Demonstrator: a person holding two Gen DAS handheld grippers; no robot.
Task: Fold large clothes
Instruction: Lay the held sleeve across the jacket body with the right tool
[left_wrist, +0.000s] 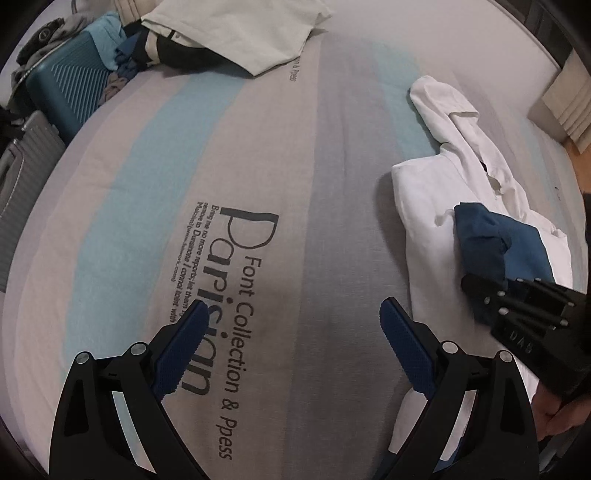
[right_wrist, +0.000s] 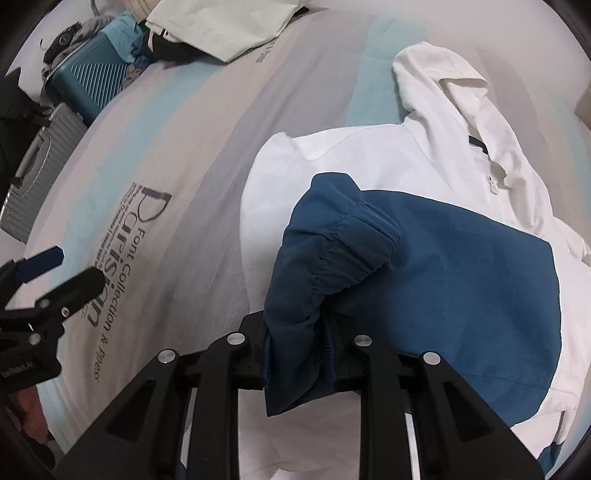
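The white and blue hooded jacket (right_wrist: 424, 177) lies on the right part of the bed (left_wrist: 258, 147), hood toward the far edge, its white body spread flat on the striped sheet (left_wrist: 147, 206). The right gripper (right_wrist: 325, 325) has its jaws closed narrow on the jacket's blue sleeve (right_wrist: 332, 266) at the elastic cuff, and the sleeve drapes over the jacket's front. The left gripper (left_wrist: 291, 343) hangs over bare sheet just left of the jacket's near white edge, jaws wide with nothing between them. To its left the sheet runs open as far as the printed lettering (left_wrist: 229, 295) and beyond. A folded pale garment (left_wrist: 236, 33) lies near the far edge. Two suitcases (left_wrist: 70, 92) stand against the bed's left side.
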